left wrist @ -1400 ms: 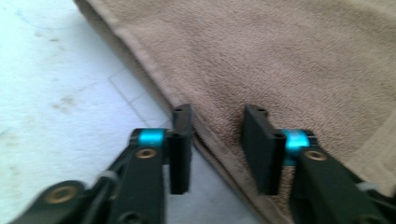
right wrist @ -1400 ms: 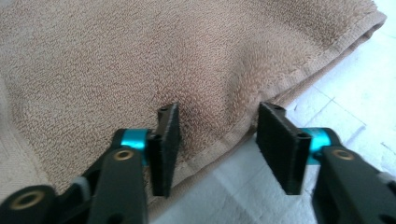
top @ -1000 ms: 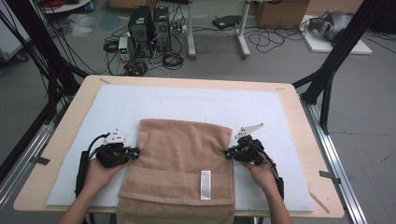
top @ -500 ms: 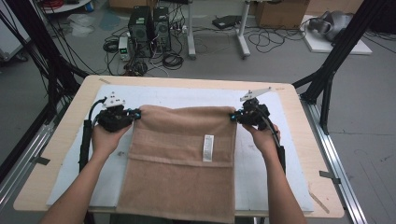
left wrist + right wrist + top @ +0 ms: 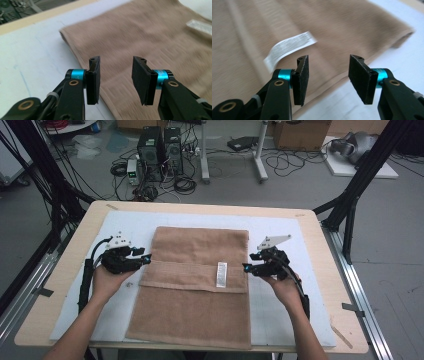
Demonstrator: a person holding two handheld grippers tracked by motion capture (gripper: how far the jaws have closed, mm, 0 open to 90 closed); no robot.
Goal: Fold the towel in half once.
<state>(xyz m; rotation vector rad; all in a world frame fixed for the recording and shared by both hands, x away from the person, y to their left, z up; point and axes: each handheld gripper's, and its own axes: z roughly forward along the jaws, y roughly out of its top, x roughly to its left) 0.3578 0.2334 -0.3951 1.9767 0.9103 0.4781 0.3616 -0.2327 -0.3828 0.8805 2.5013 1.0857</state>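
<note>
Towel (image 5: 200,285) lay folded; left gripper (image 5: 145,259) and right gripper (image 5: 248,268) had just been opening, jaws part-open and empty; both best withdrew evenly, sparing the fold.

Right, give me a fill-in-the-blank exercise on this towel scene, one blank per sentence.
1. The towel lying on the table is ____ in colour.
2. The jaws of the left gripper stand ____, with nothing between them.
3. The white label lies nearer the ____ gripper.
4. The right gripper hovers over the towel's ____.

Missing words: brown; open; right; edge
</note>
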